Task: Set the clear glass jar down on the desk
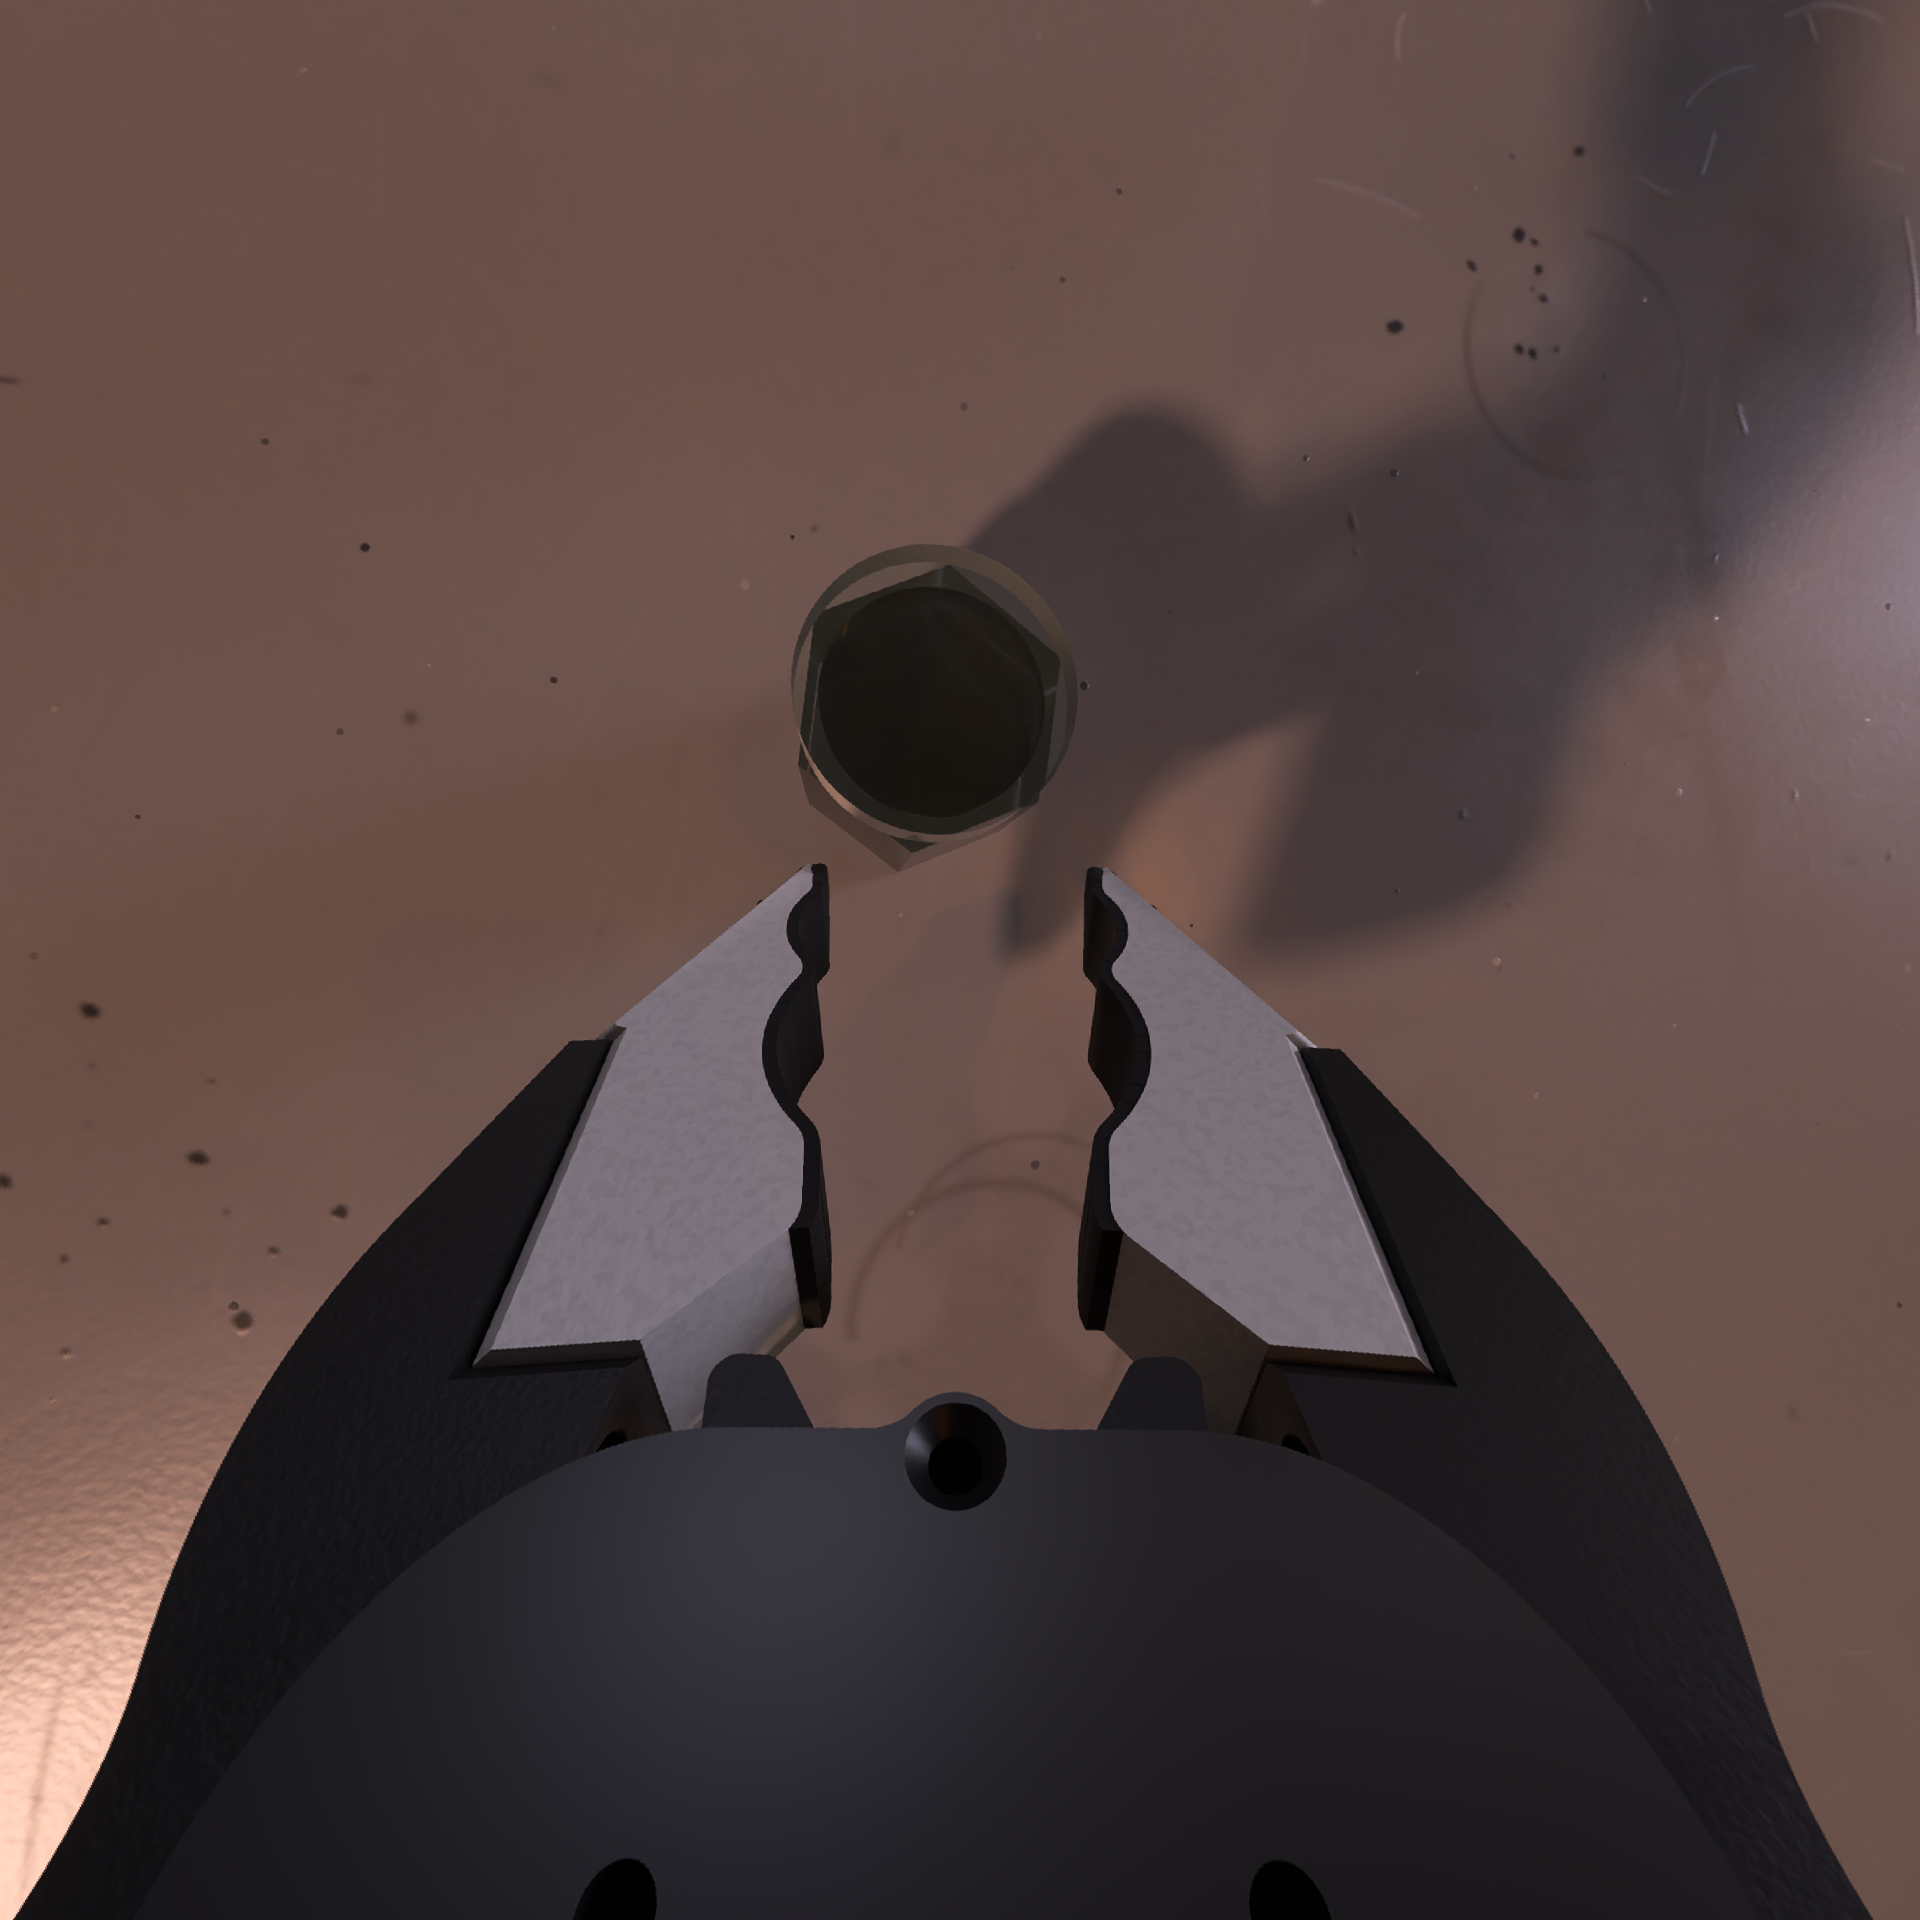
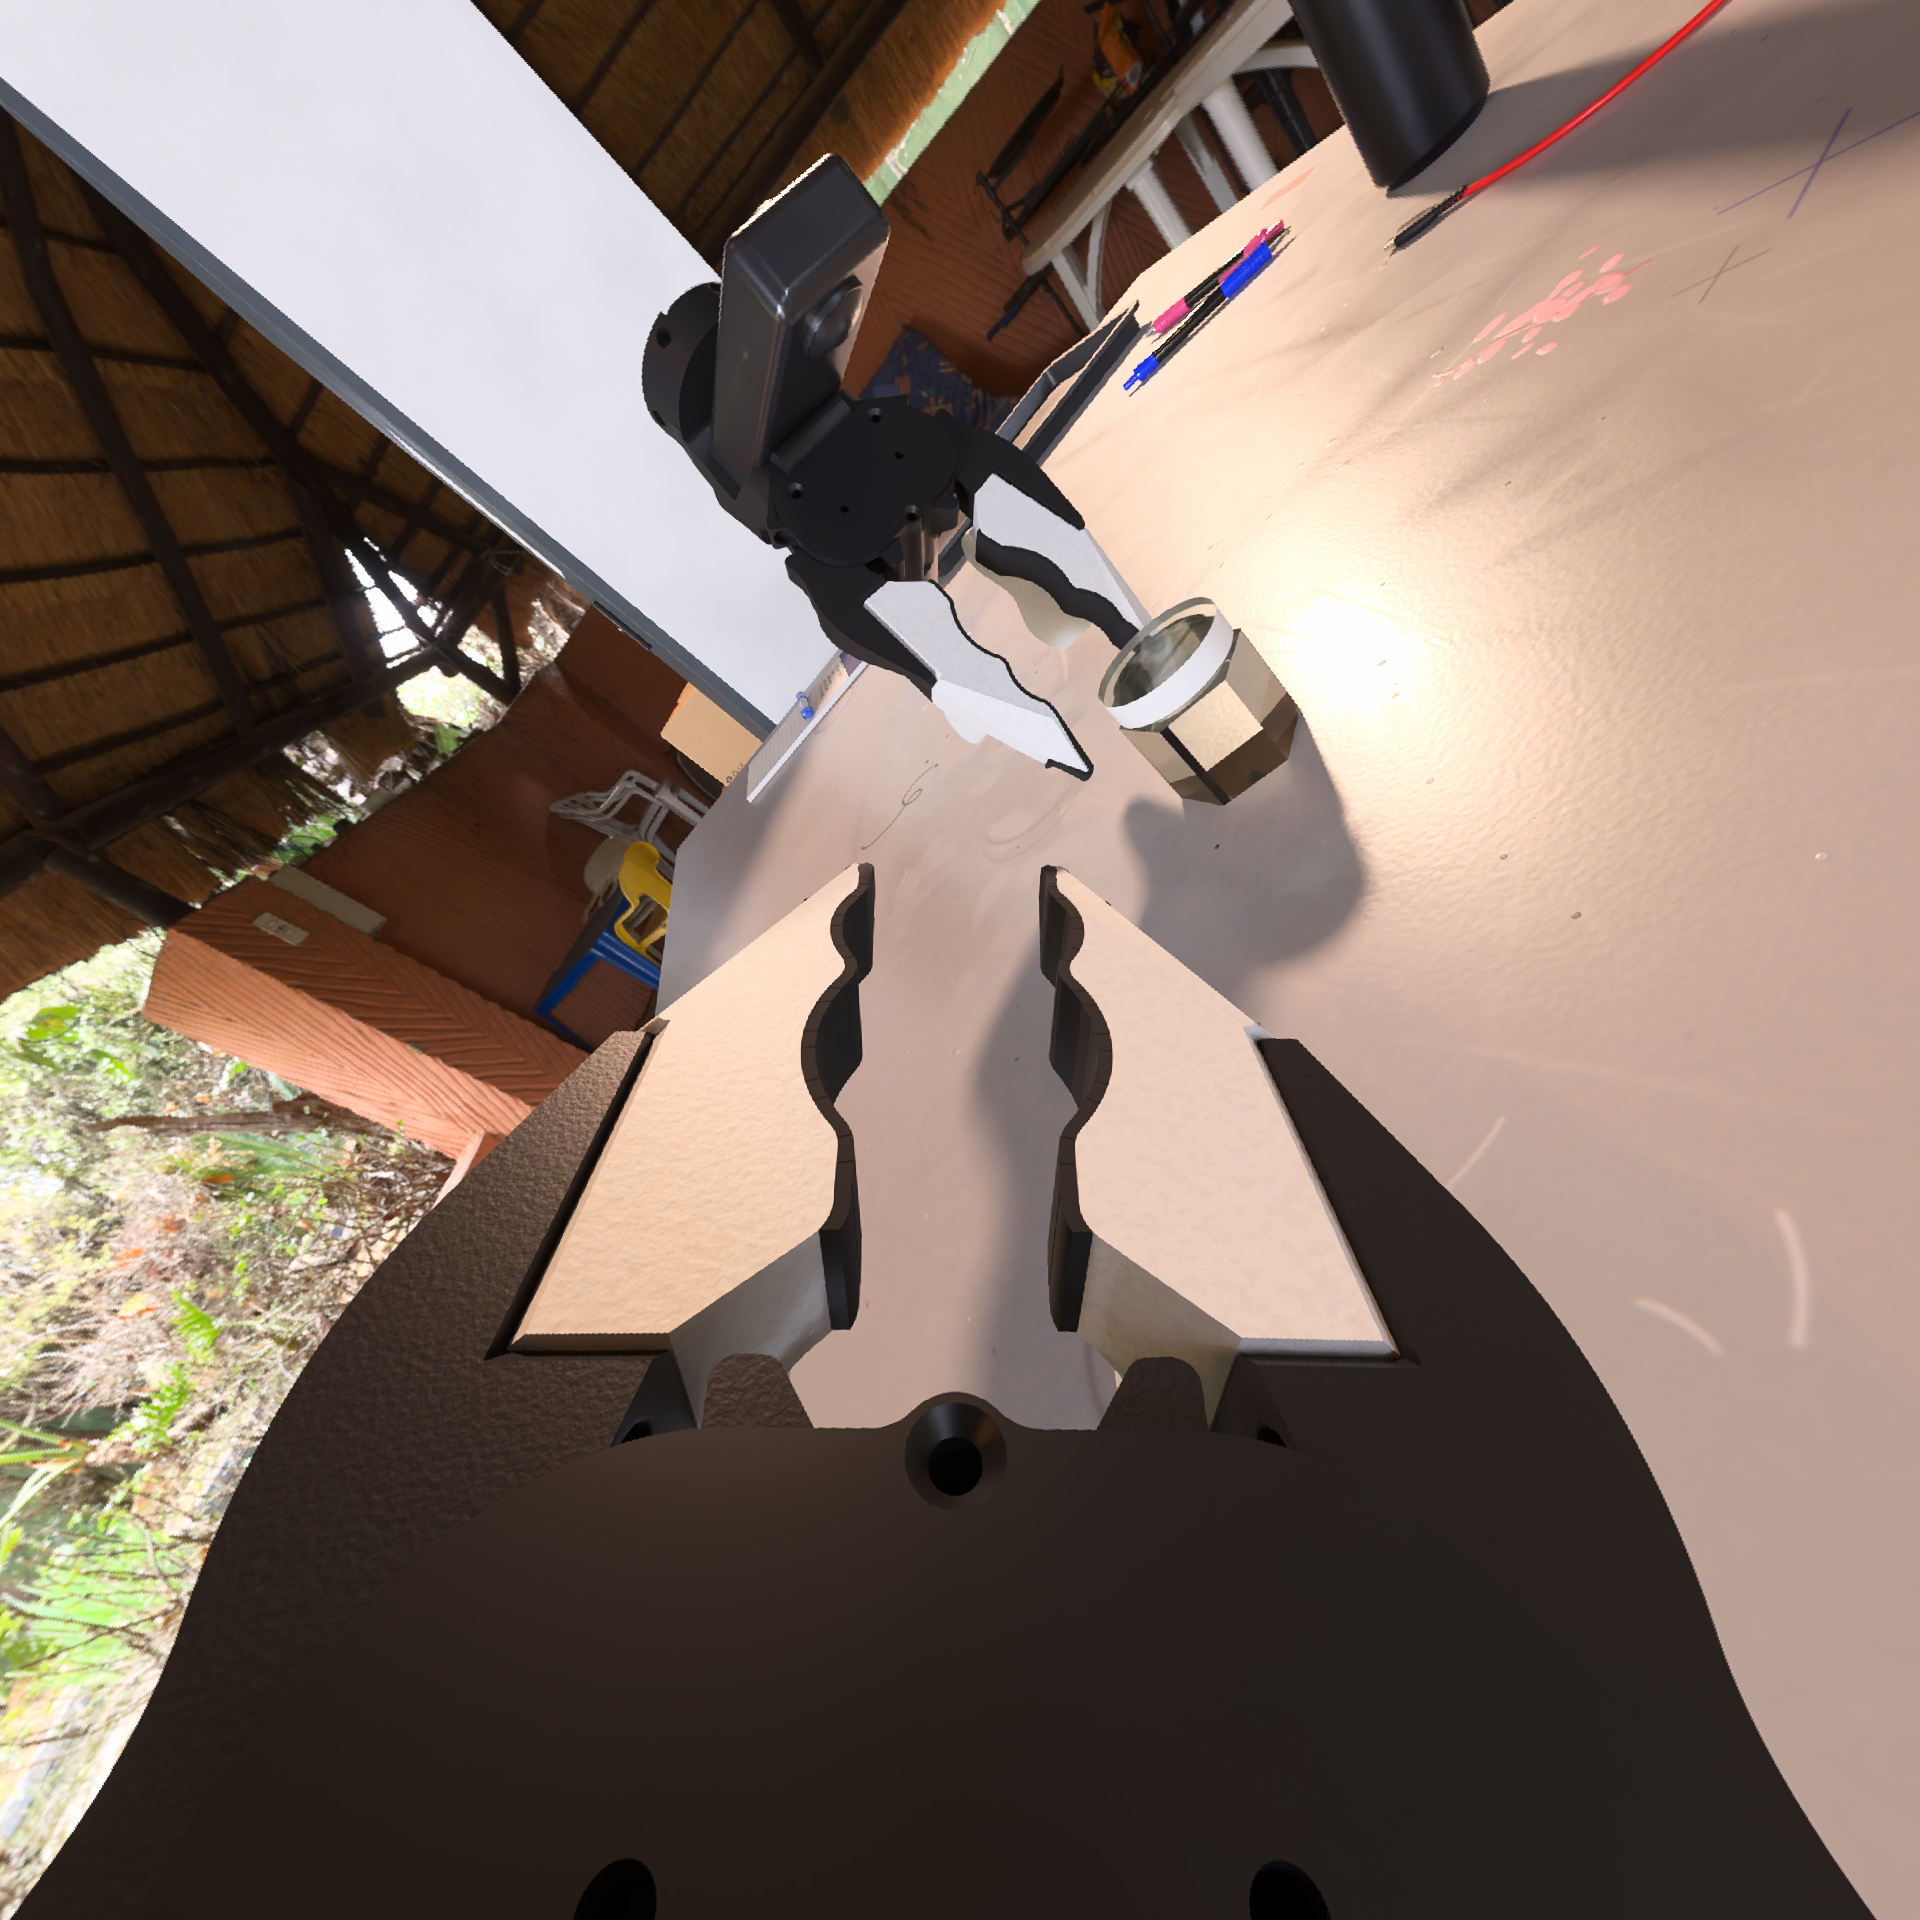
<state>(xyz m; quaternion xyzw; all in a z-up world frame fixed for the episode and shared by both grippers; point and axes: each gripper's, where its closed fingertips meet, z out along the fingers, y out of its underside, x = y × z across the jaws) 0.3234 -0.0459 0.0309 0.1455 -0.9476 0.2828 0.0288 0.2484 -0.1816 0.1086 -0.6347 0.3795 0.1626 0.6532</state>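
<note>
The clear glass jar (image 1: 932,707) stands upright on the desk (image 1: 416,520), seen from above in the left wrist view, with a round rim, a dark inside and a faceted base. My left gripper (image 1: 956,899) is open and empty, just above and short of the jar, not touching it. In the right wrist view the jar (image 2: 1195,696) rests on the desk (image 2: 1558,935) with the left gripper (image 2: 1112,696) over its mouth, its fingers apart on either side. My right gripper (image 2: 956,894) is open and empty, some way from the jar.
In the right wrist view, pens (image 2: 1216,291) lie at the desk's far edge, near a black cylinder (image 2: 1392,83) and a red cable (image 2: 1579,114). A white board (image 2: 364,260) stands behind the left gripper. A notepad (image 2: 800,727) lies by the desk edge.
</note>
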